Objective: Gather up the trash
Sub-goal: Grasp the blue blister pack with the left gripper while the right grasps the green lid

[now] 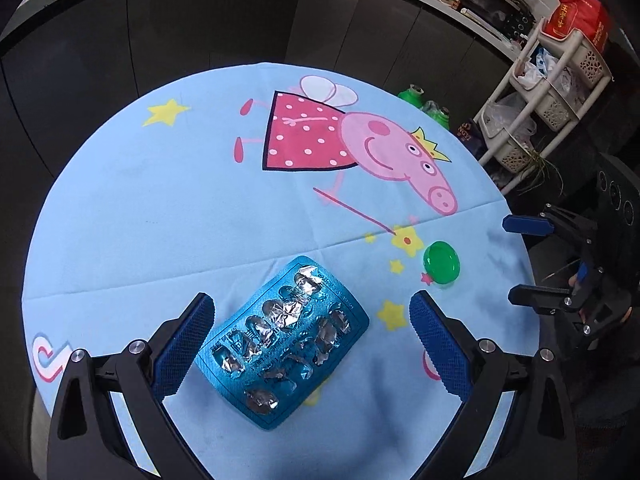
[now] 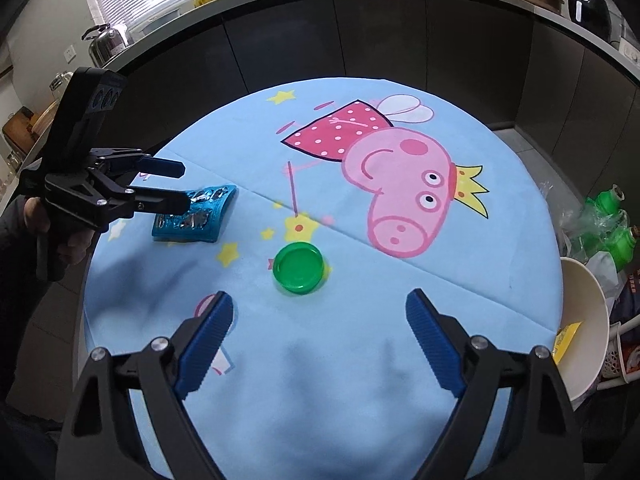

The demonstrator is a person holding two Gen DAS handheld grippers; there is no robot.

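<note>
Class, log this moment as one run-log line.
left gripper: open, around blister pack | right gripper: open, short of green lid | both items on cloth

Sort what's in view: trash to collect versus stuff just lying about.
For the job: blister pack, green cap, left gripper, right gripper.
Lying about: tablecloth, storage rack, kettle, green bottles.
</note>
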